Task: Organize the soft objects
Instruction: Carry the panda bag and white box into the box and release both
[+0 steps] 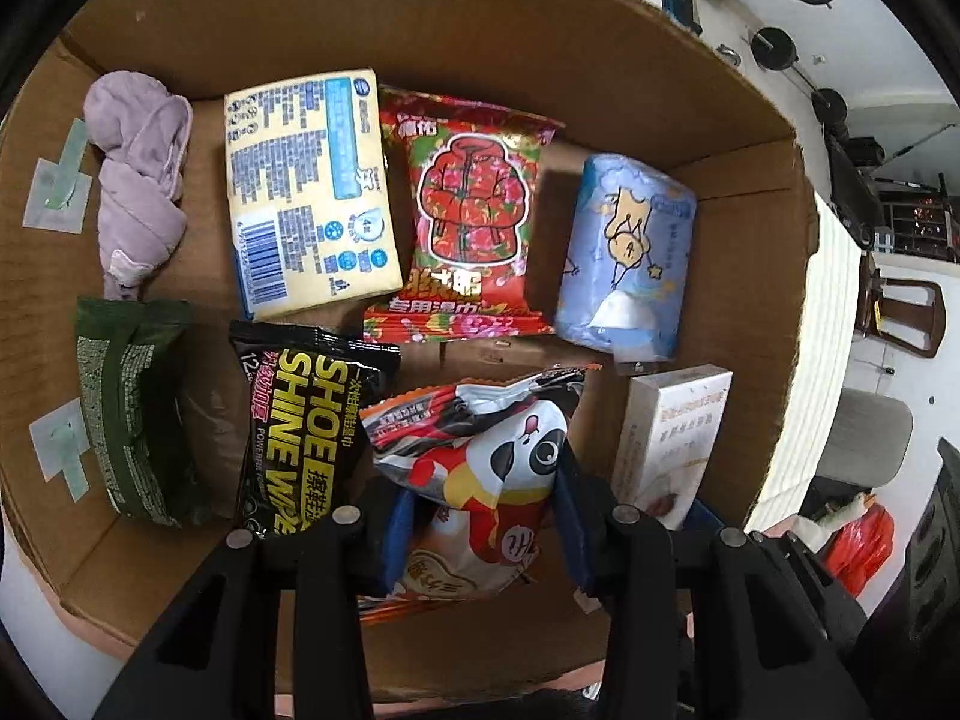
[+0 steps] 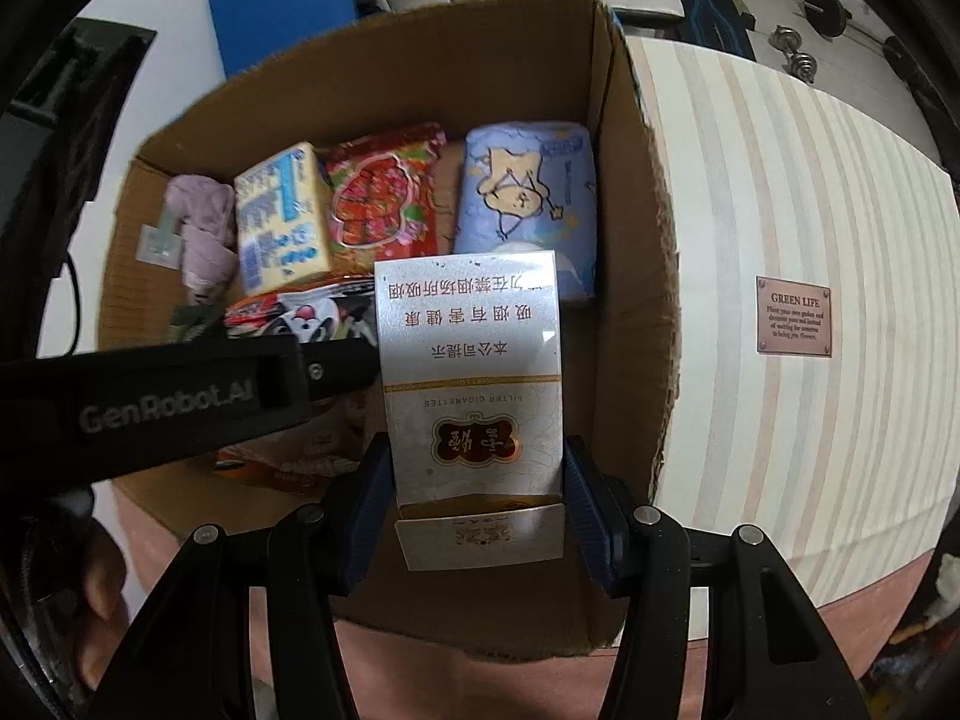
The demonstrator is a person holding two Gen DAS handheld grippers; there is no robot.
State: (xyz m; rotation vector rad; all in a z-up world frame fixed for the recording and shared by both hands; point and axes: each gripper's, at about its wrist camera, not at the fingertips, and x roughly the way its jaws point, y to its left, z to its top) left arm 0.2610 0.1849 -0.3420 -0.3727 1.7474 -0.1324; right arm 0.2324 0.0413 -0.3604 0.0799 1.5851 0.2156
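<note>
A cardboard box (image 1: 420,30) holds several soft packs. My left gripper (image 1: 480,516) is shut on a panda-print snack pack (image 1: 480,468), held inside the box near its front wall. My right gripper (image 2: 477,498) is shut on a white cigarette carton (image 2: 471,372), held over the box's front right corner; the carton also shows in the left wrist view (image 1: 672,438). In the box lie a purple cloth (image 1: 138,180), a yellow tissue pack (image 1: 306,192), a red wipes pack (image 1: 474,222), a blue tissue pack (image 1: 630,258), a green pack (image 1: 132,408) and a black shoe-wipe pack (image 1: 300,432).
The box (image 2: 636,312) stands on a striped cloth-covered table (image 2: 810,210) with a "GREEN LIFE" label (image 2: 793,315). The left gripper's black arm (image 2: 150,402) crosses the right wrist view. Dumbbells (image 2: 798,54), a blue board (image 2: 282,6) and chairs (image 1: 900,312) stand around.
</note>
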